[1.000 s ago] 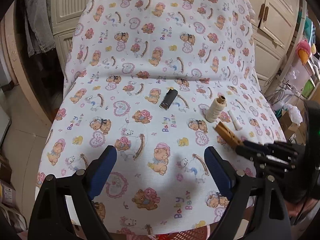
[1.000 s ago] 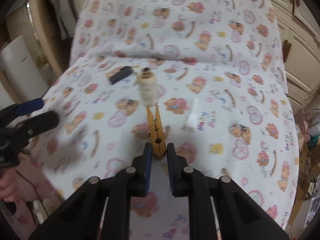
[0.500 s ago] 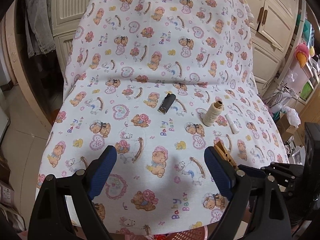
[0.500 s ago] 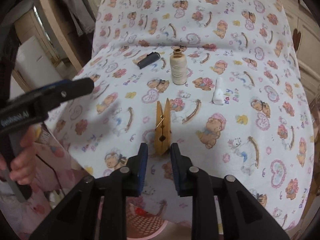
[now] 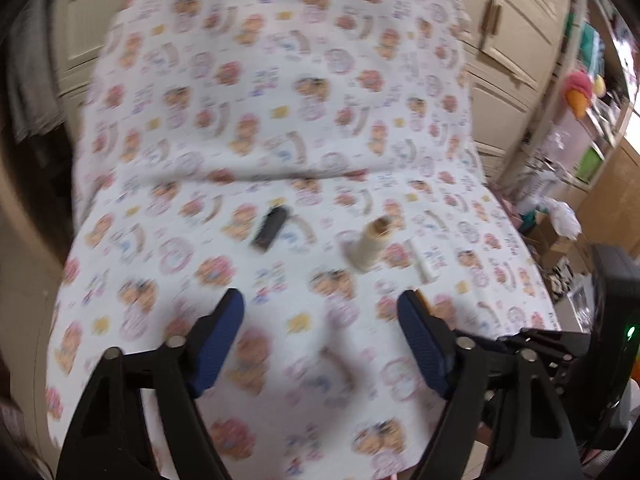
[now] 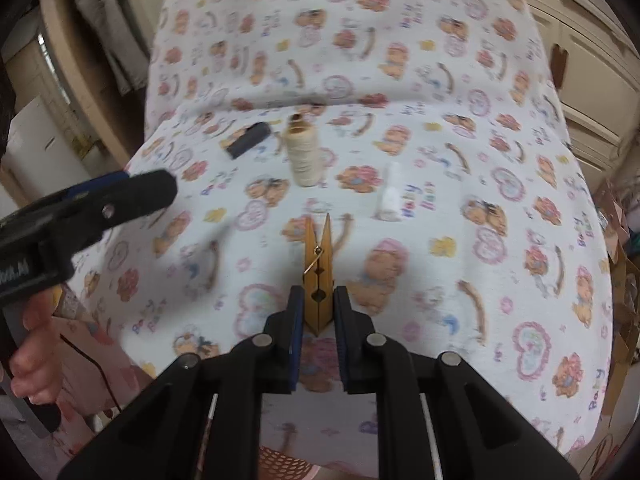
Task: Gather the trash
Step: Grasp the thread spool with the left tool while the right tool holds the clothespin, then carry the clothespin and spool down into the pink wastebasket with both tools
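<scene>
My right gripper is shut on a wooden clothespin and holds it above the front of the bear-print sheet. On the sheet lie a dark lighter, an upright cream thread spool and a small white roll. My left gripper is open and empty over the sheet's front part; it also shows at the left of the right wrist view. The left wrist view is blurred and shows the lighter, the spool and the white roll.
A pink mesh basket shows below the sheet's front edge. Cream cabinets stand behind and to the right. Boxes and bags crowd the floor at the right. Grey clothes hang at the left.
My right gripper has pulled back toward the front edge with the clothespin. My left gripper has moved in toward the sheet, and its view is now blurred.
</scene>
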{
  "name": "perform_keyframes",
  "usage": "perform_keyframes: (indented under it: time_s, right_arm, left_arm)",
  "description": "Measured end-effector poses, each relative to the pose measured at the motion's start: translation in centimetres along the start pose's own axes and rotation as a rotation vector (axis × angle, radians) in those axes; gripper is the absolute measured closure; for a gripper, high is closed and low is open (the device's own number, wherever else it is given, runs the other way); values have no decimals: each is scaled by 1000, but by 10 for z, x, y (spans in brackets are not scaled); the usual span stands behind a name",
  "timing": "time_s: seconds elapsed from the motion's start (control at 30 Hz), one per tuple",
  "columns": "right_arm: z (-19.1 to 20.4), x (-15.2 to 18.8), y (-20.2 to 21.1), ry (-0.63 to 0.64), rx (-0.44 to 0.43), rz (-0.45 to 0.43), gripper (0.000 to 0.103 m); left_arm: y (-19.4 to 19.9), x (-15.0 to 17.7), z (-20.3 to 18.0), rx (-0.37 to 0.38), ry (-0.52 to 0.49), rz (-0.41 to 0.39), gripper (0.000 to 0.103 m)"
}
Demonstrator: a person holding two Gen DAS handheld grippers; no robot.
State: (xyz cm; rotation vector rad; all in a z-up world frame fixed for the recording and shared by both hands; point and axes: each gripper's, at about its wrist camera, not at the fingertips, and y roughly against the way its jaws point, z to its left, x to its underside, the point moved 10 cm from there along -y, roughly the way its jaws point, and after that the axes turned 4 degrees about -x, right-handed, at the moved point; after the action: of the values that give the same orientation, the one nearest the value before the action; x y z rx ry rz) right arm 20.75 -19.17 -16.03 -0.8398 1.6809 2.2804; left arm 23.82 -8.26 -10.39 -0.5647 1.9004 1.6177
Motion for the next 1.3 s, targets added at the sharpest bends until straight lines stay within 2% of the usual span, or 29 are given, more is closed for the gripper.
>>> perform_keyframes:
  time_s: [0.1, 0.23, 0.3, 0.47, 0.53, 0.57, 0.7, 0.97, 1.07, 1.3]
  right_arm:
    - [-9, 2, 3, -23, -4, 3, 90]
    - [-14, 5, 6, -20, -5, 10, 90]
    - [-14, 6, 7, -13, -2, 12, 90]
    - [-18, 6, 8, -36, 4, 16, 90]
    - [-20, 6, 7, -45, 6, 16, 90]
    - [-21, 6, 7, -51, 7, 16, 90]
    - [-22, 4, 7, -58, 12, 18, 90]
    - [-16, 1, 5, -56, 2, 20, 90]
    - [-12, 2, 6, -46, -1, 14, 90]
    - [-6, 4, 14, -46, -10, -13, 90]
  left_arm:
    - [-3, -20, -17, 35, -29, -23, 43]
    - [-17, -31, -37, 74, -40, -1, 57]
    - [-28, -30, -44, 51, -61, 16, 65]
    - [-59, -22, -49, 7, -72, 54, 66]
    - [-68, -18, -50, -14, -85, 68, 74]
    - [-72, -16, -49, -19, -84, 72, 83]
    - [-65, -17, -43, -37, -63, 26, 84]
    - [-26, -11, -40, 22, -63, -4, 84]
    - [-8, -8, -41, 39, -90, -46, 84]
    - [21, 0, -27, 13, -96, -90, 84]
